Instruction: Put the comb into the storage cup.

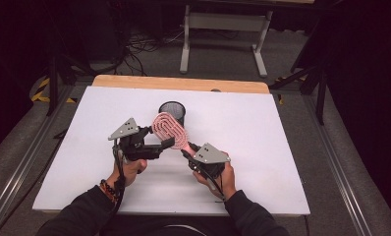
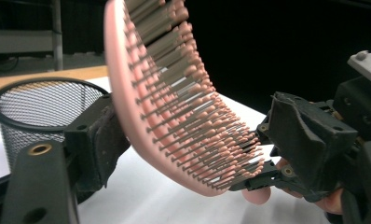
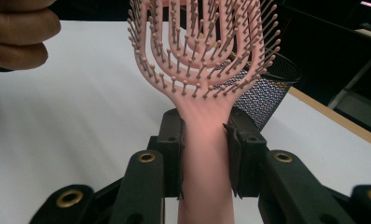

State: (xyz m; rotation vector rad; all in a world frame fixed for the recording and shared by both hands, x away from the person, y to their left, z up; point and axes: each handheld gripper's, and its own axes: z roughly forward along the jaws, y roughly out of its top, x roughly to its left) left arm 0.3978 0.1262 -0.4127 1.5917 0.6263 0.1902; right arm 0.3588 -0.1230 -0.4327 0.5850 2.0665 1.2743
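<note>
My right hand-held gripper is clamped on the handle of the pink hairbrush; in the right gripper view both pads press the handle's sides, and the vented head fans upward with its bristles facing the camera. The brush is held up off the white tabletop, its head leaning toward the black mesh cup, which stands upright just behind it near the middle of the tabletop.

My left hand-held gripper sits at the brush head from the left. In the left gripper view its jaws stand on either side of the curved head, one by the smooth back, the other out beyond the bristle tips, with space left, so it is open around the brush and not squeezing it. The two grippers are close together.
</note>
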